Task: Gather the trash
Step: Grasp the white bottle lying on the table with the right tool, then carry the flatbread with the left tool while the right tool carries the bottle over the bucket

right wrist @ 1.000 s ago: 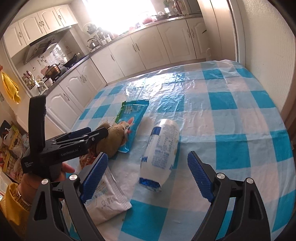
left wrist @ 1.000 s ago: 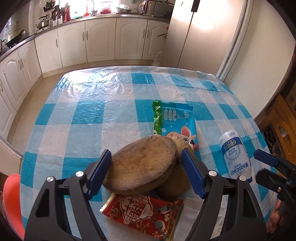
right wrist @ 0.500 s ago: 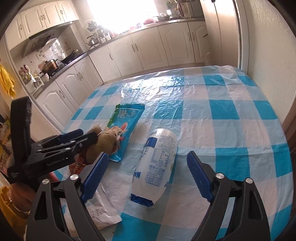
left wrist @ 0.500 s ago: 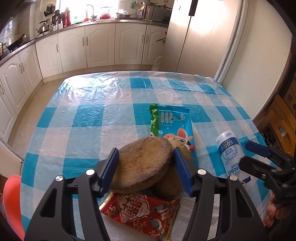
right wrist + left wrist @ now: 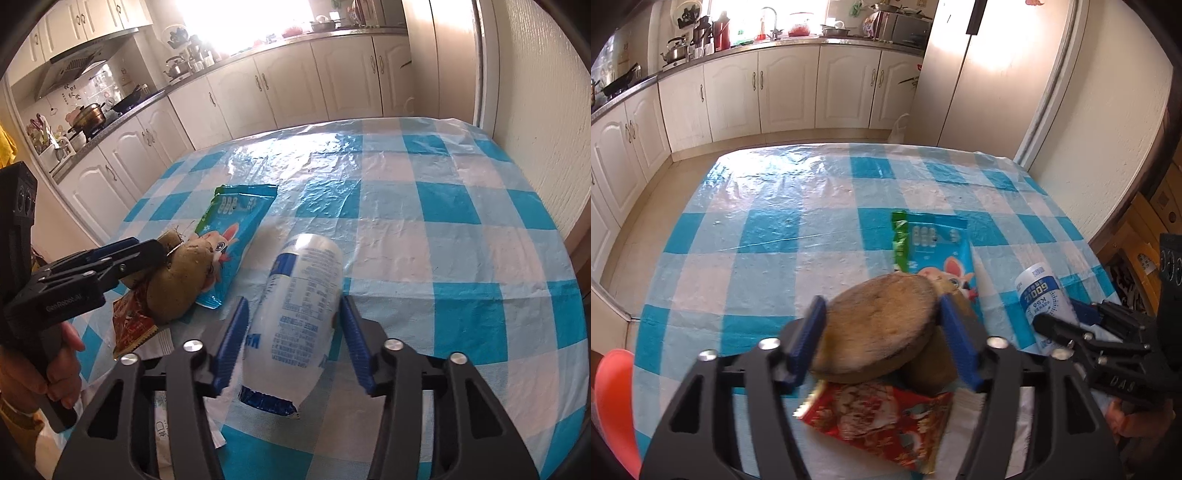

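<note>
**Both grippers closed on trash at the near edge of the checked table**

On the blue-and-white checked tablecloth (image 5: 768, 236), near its front edge, a brown cut root chunk (image 5: 875, 325) sits clamped between the blue pads of the left gripper (image 5: 881, 341), its flat cut face turned up. A second brown lump (image 5: 177, 284) lies just behind and below it, touching. Under them a red snack wrapper (image 5: 882, 421) lies flat; whether a white packet (image 5: 164, 432) beneath it is separate trash is hard to tell. Beyond, a blue-green snack bag (image 5: 236, 229) lies partly under the lump. To the right, the right gripper (image 5: 291, 339) squeezes a white plastic bottle (image 5: 303, 310) lying on its side.
</note>
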A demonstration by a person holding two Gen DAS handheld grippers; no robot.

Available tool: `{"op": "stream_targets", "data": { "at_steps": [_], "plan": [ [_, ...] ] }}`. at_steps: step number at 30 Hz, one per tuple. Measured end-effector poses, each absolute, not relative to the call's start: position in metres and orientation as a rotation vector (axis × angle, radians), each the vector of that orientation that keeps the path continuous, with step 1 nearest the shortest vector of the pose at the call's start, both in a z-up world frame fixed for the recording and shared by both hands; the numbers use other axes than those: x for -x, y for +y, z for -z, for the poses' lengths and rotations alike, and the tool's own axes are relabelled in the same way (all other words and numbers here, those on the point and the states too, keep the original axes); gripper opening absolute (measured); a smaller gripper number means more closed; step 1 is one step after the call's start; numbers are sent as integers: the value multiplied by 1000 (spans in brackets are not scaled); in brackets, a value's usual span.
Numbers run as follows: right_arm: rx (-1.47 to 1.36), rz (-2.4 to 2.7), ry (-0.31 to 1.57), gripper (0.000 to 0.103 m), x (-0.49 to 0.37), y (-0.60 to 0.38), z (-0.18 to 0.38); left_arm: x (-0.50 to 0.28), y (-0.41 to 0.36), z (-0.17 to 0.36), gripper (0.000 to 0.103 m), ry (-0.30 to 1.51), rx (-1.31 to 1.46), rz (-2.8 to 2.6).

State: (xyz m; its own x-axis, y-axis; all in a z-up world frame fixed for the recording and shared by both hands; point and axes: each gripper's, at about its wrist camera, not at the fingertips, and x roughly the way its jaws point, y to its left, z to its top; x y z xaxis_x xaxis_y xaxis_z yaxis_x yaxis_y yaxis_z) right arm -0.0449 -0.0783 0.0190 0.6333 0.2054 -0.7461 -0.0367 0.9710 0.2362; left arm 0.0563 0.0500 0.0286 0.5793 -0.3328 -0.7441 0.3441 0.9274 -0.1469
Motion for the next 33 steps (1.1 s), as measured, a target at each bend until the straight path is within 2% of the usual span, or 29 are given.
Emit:
{"op": "stream_targets", "data": {
  "at_steps": [6, 12, 16, 18, 23, 33],
  "plan": [
    [-220, -153, 865, 48, 47, -80, -18, -59, 54, -25, 83, 874, -73, 433],
    [-217, -178, 860, 48, 50, -76, -17, -70, 62, -14, 90, 950, 7, 484],
    [-228, -183, 855, 48, 51, -76, -17, -73, 67, -7, 90, 971, 76, 508],
    [-237, -187, 855, 48, 51, -76, -17, -71, 66, -7, 85, 956, 88, 515],
    [-239, -189, 856, 48, 51, -75, -16, -67, 68, -7, 83, 946, 115, 506],
    [-239, -182, 854, 48, 50, -76, -15, -55, 80, -16, 82, 898, 156, 439]
  ]
}}
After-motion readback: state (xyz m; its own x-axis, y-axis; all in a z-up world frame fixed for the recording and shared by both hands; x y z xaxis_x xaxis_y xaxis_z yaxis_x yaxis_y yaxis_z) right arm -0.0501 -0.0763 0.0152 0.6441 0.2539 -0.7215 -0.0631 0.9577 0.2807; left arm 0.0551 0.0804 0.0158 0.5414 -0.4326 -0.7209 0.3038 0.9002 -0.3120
